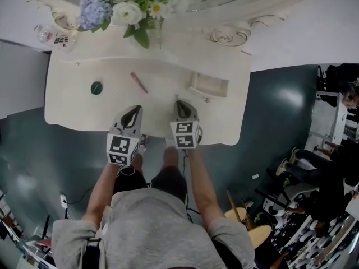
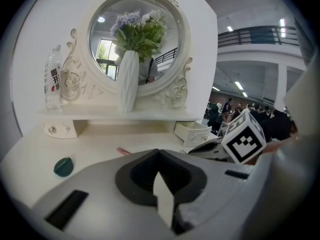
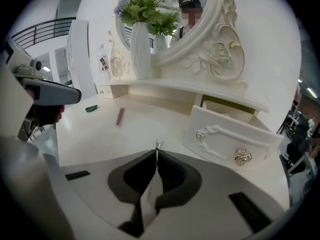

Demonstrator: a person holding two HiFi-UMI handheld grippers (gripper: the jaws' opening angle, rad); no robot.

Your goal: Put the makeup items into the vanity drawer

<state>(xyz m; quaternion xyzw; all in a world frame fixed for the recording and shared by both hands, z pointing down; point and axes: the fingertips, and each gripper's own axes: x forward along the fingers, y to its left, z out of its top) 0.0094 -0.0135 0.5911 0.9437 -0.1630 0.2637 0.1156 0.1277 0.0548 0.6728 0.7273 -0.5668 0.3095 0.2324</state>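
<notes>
Dark teal floor (image 1: 280,105), plain white wall (image 1: 314,32).

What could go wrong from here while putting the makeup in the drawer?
The pink stick lies flat and thin on the tabletop, so it may roll away or slip when a gripper pinches it. The open drawer is small, so an item could catch its rim or drop beside it. The vase stands on the shelf behind the stick, and a long reach might tip it.

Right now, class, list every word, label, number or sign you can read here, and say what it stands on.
Bottle label: dark characters on white, too blurred to read.
Marker cubes: black-and-white square patterns only, no words.
Nothing else shows any text.
</notes>
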